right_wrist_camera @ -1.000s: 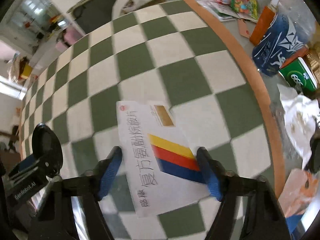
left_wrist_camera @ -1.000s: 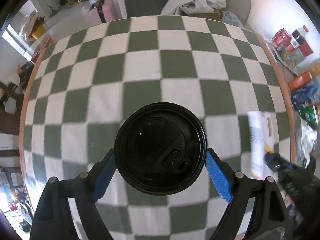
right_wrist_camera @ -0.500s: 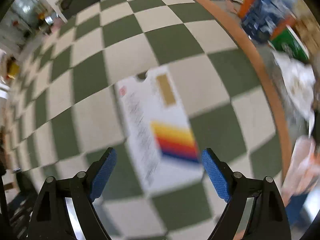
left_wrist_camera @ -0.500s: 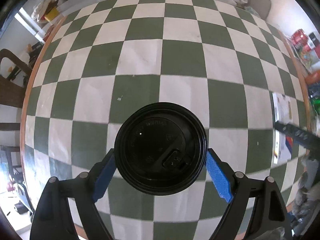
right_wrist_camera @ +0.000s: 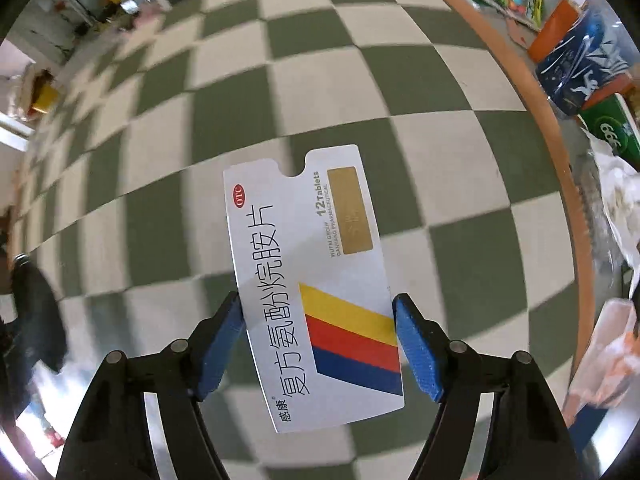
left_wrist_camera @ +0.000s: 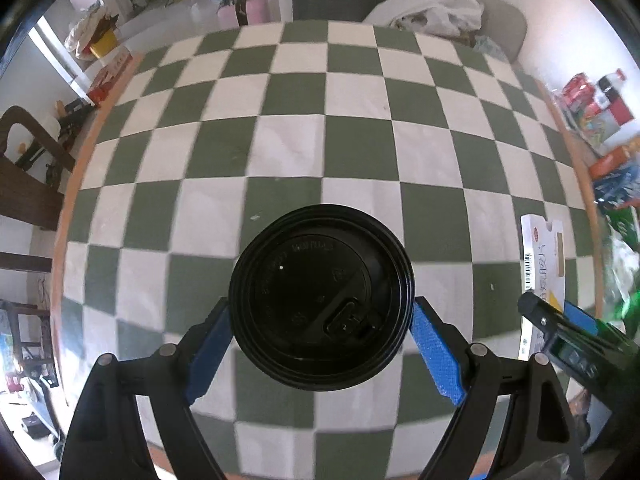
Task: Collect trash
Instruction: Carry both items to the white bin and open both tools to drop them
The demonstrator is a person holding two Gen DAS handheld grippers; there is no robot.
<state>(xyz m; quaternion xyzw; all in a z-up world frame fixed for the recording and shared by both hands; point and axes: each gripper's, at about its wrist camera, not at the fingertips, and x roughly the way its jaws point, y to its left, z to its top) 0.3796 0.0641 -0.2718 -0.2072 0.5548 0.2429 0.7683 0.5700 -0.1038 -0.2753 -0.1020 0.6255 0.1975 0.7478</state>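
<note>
My left gripper is shut on a paper cup with a black lid and holds it above the green-and-white checkered table. My right gripper is shut on a flat white medicine box with yellow, red and blue stripes; its blue pads press the box's two long edges. The box also shows in the left wrist view at the right, with the right gripper on it. The left gripper and cup appear dark and blurred at the left edge of the right wrist view.
Past the table's orange right edge lie packets and cartons: a blue bag, a green box and crumpled white wrapping. A chair with white cloth stands behind the table. A dark wooden chair is at the left.
Half a second ago my right gripper was open with the box lying on the table; now it has shut on the box. The left gripper keeps its hold on the cup.
</note>
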